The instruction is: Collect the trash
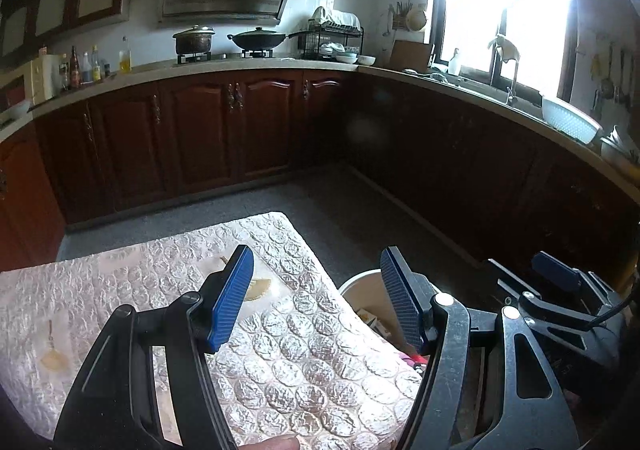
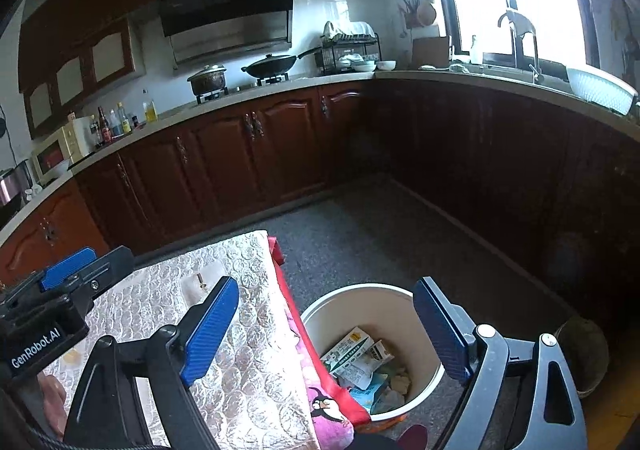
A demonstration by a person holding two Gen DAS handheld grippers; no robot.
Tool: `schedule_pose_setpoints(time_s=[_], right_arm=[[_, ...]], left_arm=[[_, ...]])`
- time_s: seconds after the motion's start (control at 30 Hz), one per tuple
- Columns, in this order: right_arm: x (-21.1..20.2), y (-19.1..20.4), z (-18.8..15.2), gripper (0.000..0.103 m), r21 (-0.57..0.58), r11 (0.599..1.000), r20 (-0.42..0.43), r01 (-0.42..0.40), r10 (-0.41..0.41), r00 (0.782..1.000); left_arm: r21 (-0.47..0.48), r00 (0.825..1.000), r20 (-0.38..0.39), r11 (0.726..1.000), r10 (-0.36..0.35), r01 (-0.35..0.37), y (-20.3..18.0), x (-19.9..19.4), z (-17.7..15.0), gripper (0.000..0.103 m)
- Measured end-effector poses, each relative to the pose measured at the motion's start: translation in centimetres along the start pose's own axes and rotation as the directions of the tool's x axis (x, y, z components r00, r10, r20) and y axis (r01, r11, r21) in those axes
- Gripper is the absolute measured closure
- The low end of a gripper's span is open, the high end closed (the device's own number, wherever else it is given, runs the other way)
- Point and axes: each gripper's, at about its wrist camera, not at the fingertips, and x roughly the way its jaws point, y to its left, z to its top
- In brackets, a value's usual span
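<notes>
Both hand-held grippers (image 1: 316, 298) (image 2: 326, 330) gape empty above the white bin (image 2: 400, 294) of crumpled cartons (image 2: 356, 354).

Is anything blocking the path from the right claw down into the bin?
Nothing visible. The right claw hangs open and empty above the bin, whose mouth is uncovered; the table edge sits just beside it.

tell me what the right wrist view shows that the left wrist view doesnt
Right wrist only: the trash lying in the bin, cartons and wrappers, plus the red cloth edge under the table cover. Left wrist only: the yellowish scraps on the cover. Both: the open left claw, the open right claw, the white bin and the bubble-textured cover.
</notes>
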Motion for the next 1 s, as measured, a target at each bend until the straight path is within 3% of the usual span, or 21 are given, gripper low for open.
schedule_pose_setpoints(time_s=[1.0], right_arm=[[-0.99,0.92,0.15,0.015,-0.039,0.999,0.022,0.016,-0.015,1.000]], left_arm=[[0.001,1.000,0.015,1.000,0.006,-0.006,0.27,-0.59,-0.47,0.038]])
